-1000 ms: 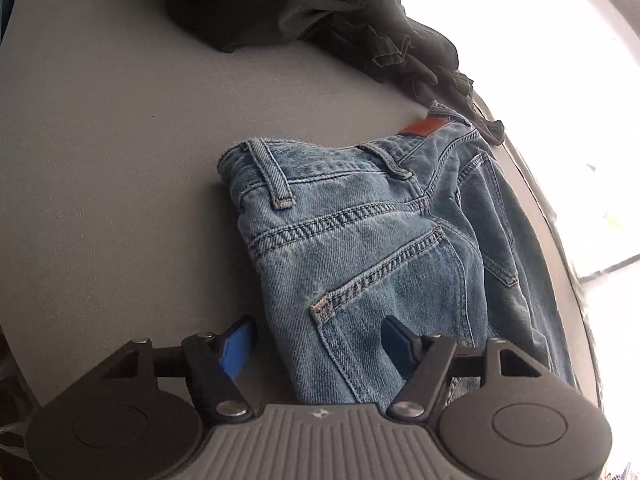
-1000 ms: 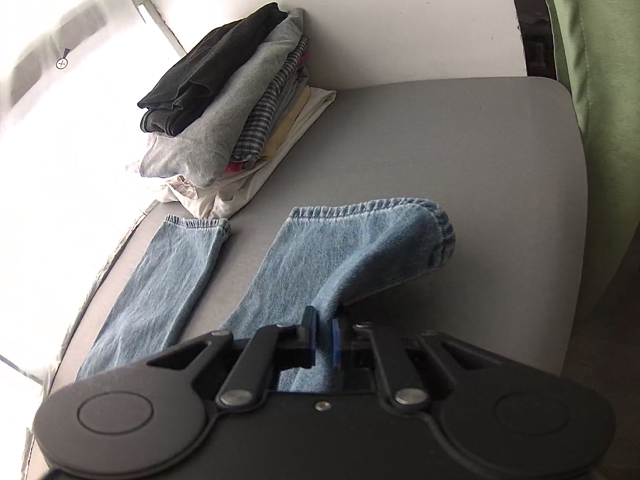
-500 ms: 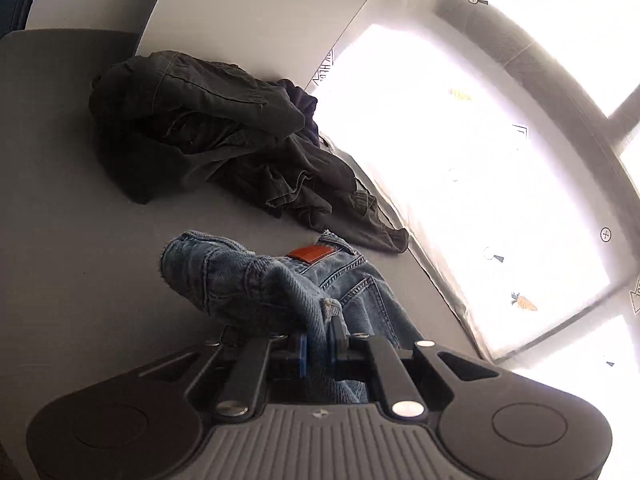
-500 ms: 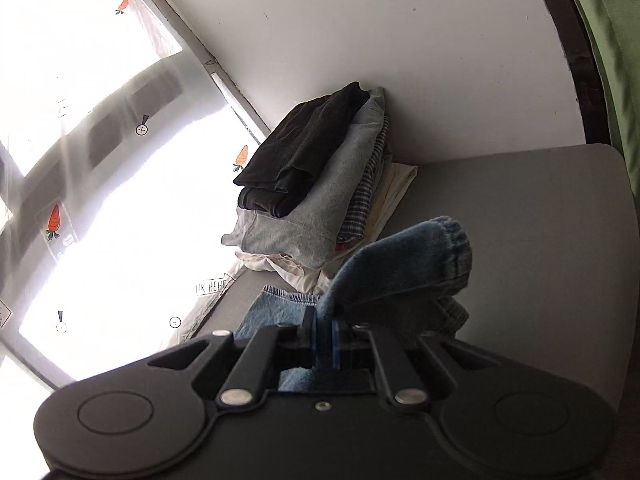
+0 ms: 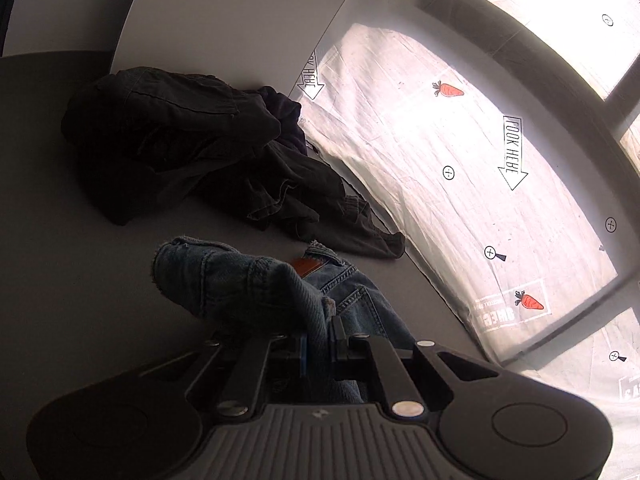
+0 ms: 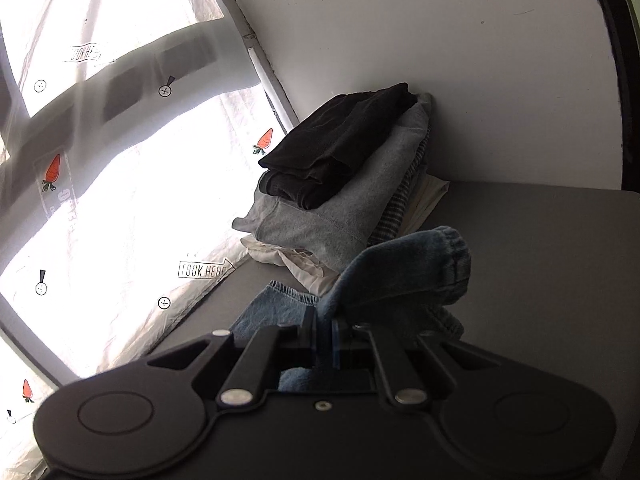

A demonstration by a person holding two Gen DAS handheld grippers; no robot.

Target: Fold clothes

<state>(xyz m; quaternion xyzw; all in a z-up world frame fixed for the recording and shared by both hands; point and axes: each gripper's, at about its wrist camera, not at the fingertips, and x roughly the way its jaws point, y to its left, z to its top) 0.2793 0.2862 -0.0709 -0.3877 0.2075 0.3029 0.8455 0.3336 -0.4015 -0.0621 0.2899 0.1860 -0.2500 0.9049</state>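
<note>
While left gripper (image 5: pixel 318 342) pinches jeans (image 5: pixel 240 284) waistband, right gripper (image 6: pixel 324 338) is clamped on leg hem (image 6: pixel 432 264); both ends lifted off desk (image 5: pixel 72 280), likely for folding.

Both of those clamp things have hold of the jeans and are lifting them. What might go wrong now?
The left gripper pinches only a thin edge of the jeans at the waist, so the heavy denim could slip out. The right gripper holds a leg cuff close to the folded stack; a swing could topple it. The crumpled dark clothes lie near the waist end and could get dragged along.
</note>
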